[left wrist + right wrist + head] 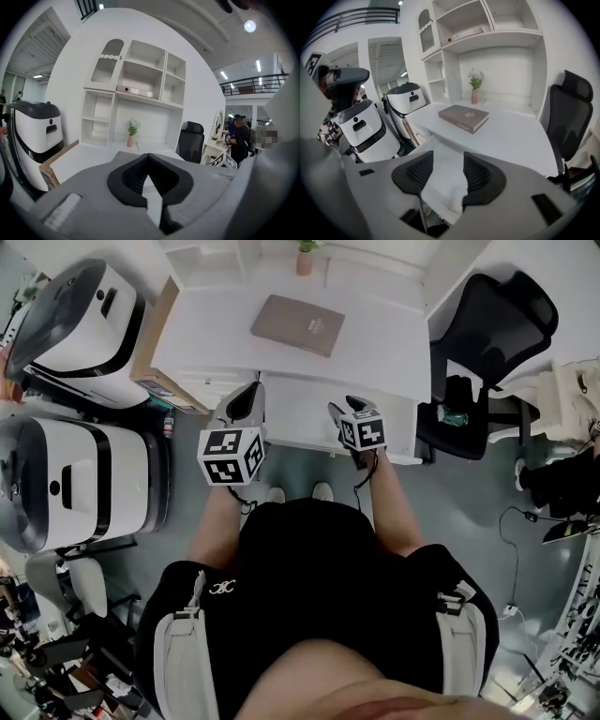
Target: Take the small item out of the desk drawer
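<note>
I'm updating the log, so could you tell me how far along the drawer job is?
Done: the drawer looks pulled out under the desk top. In hand: nothing; the right gripper stands open and empty, the left gripper shut. Left: finding and lifting out the small item, which no view shows.

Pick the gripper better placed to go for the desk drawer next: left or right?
Right, likely. The right gripper has its jaws apart and empty, aimed down at the drawer. The left gripper is shut and points level across the desk.
</note>
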